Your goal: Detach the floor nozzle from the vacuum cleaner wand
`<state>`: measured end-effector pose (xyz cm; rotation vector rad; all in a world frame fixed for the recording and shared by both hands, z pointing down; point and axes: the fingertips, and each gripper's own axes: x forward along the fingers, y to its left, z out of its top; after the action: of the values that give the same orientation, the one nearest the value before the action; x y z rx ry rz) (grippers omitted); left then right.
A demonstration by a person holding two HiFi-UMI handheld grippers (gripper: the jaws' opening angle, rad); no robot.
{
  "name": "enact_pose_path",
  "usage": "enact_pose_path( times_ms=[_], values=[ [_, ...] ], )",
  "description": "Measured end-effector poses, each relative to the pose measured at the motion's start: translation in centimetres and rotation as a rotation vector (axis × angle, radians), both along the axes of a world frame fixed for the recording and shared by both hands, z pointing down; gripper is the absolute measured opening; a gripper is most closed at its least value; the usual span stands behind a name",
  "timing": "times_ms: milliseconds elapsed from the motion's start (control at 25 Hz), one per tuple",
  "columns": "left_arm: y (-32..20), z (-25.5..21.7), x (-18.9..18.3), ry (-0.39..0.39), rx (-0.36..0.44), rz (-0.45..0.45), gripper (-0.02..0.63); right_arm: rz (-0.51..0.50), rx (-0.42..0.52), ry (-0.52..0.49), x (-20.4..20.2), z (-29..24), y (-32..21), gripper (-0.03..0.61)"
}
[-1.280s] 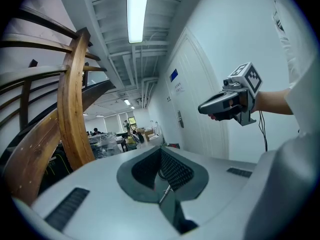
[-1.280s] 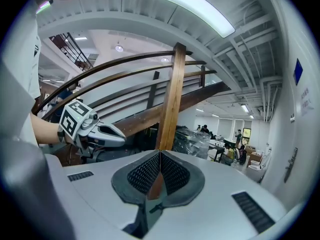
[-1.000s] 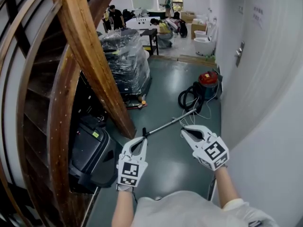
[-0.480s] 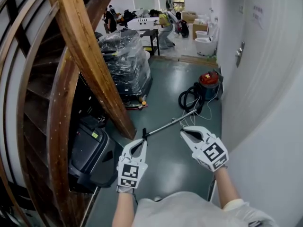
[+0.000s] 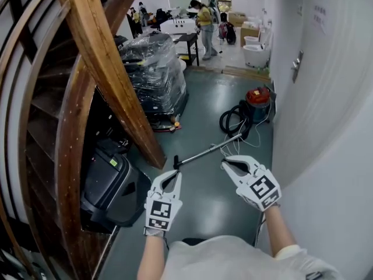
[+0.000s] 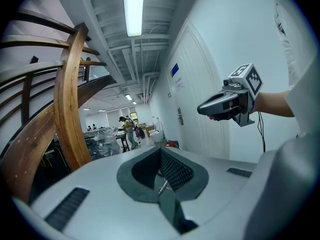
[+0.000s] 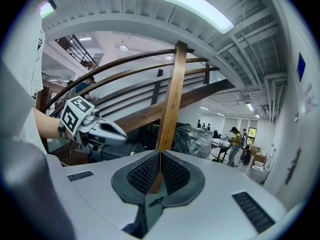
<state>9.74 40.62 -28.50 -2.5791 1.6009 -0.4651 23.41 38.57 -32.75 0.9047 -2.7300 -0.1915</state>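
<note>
The vacuum wand (image 5: 207, 151) is a thin metal tube lying on the grey-green floor. Its black floor nozzle (image 5: 175, 163) is at the near end. The far end runs to a black hose (image 5: 231, 121) and a red vacuum cleaner (image 5: 256, 97) by the wall. My left gripper (image 5: 176, 174) is shut and empty, held above the floor just short of the nozzle end. My right gripper (image 5: 224, 164) is also shut and empty, to the right of the wand. In the left gripper view the left gripper (image 6: 161, 151) has its jaws together. The right gripper (image 7: 160, 154) looks the same in its own view.
A curved wooden staircase (image 5: 111, 69) fills the left side. Beneath it lie a black case (image 5: 113, 185) and a plastic-wrapped pallet (image 5: 154, 74). A white wall with a door (image 5: 326, 80) runs along the right. White cables (image 5: 233, 147) lie near the wand, and people stand far back.
Both grippers stay shut and hold nearly the same place in the head view. The view has edged forward a little, and people at the far end have walked about.
</note>
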Motion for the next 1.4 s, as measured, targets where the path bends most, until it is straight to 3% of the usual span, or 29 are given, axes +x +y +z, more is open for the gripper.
enact_pose_path(
  times_ms=[520, 1400],
  values=[
    [-3.3, 1.4, 0.2, 0.000, -0.030, -0.012, 0.000, -0.021, -0.040, 0.007, 0.2, 2.3, -3.9, 0.029],
    [-22.5, 2.9, -8.5, 0.010, -0.062, 0.028, 0.000, 0.038, -0.029, 0.031, -8.0, 2.4, -23.0, 0.029]
  ],
)
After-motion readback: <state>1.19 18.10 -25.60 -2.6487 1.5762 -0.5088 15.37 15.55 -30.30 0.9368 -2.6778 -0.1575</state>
